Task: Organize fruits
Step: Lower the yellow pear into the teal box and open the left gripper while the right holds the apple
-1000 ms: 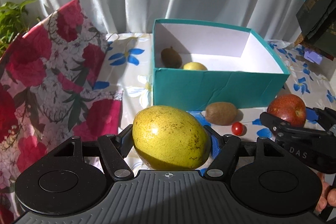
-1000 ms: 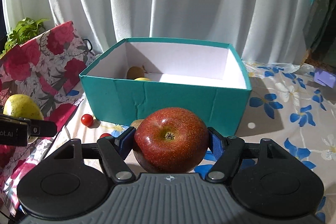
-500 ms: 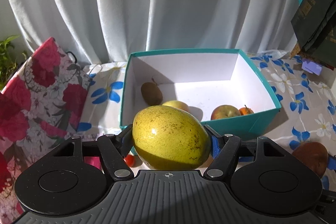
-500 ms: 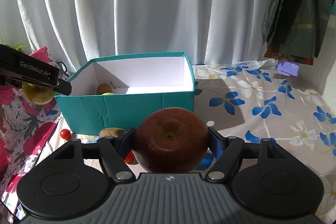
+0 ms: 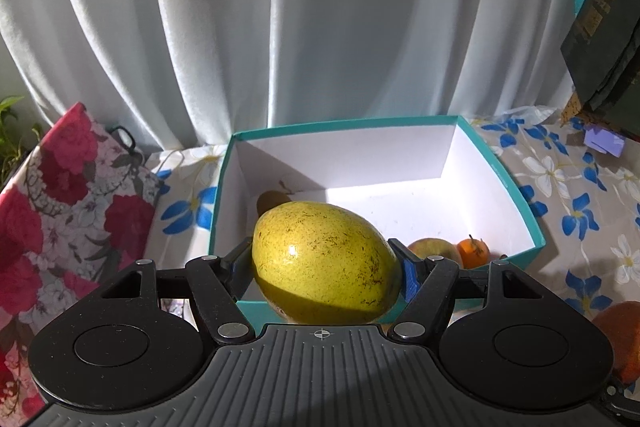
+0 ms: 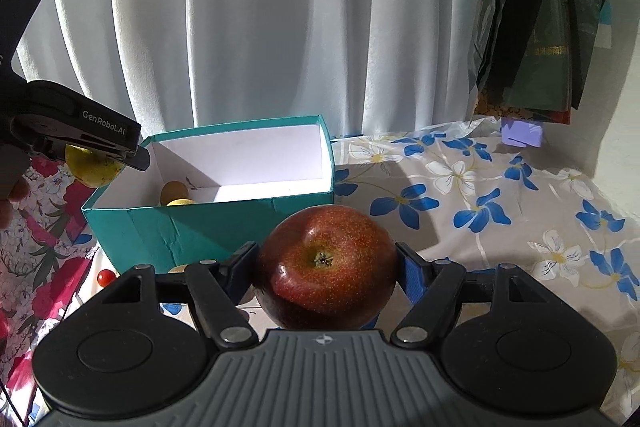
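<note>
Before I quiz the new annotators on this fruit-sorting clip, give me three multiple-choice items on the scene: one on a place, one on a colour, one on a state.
1. Where is the small orange fruit?
A. inside the teal box
B. on the floral cloth
C. in the right gripper

2. What colour is the fruit in the left gripper?
A. purple
B. yellow-green
C. white

3. What is the right gripper's state?
A. open and empty
B. shut with nothing between the fingers
C. shut on an apple

Answers:
1. A: the small orange fruit lies in the teal box, near its front right corner, beside a pale apple.
2. B: the left gripper is clamped on a yellow-green mango with brown speckles.
3. C: the right gripper has both fingers pressed on the sides of the red apple.
</note>
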Demonstrator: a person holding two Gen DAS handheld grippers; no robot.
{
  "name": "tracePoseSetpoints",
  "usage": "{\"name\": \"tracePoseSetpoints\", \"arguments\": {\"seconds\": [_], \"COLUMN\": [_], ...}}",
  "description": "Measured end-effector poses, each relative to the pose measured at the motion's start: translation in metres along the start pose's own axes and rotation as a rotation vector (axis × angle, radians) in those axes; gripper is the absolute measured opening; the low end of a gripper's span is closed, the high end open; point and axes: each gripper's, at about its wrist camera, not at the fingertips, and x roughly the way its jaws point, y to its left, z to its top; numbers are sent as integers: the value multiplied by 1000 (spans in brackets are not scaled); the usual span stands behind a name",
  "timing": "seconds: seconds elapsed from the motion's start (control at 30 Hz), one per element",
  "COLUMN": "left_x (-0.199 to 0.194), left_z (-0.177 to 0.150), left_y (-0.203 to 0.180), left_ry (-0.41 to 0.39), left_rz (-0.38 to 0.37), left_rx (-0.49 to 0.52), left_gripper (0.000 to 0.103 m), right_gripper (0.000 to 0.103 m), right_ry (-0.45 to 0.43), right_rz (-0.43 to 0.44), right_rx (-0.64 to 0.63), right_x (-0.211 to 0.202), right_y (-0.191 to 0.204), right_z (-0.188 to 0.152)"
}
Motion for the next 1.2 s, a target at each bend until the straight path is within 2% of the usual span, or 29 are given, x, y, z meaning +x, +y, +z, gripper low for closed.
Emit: {"name": "tracePoseSetpoints", "arguments": {"seconds": [0.87, 1.2], "left_x": [65, 106], "left_z": [11, 13], "left_y": [-7, -16], "left_ry": [56, 87], "left_rz": [-9, -27], "left_rx": [8, 25], "left_gripper": [74, 74], "right_gripper": [72, 72], "right_ry": [-16, -19], "right_rz": [-15, -21], "right_rx": [6, 7], "right_x": [10, 11], "right_y": [2, 1], "right_z": [13, 16]}}
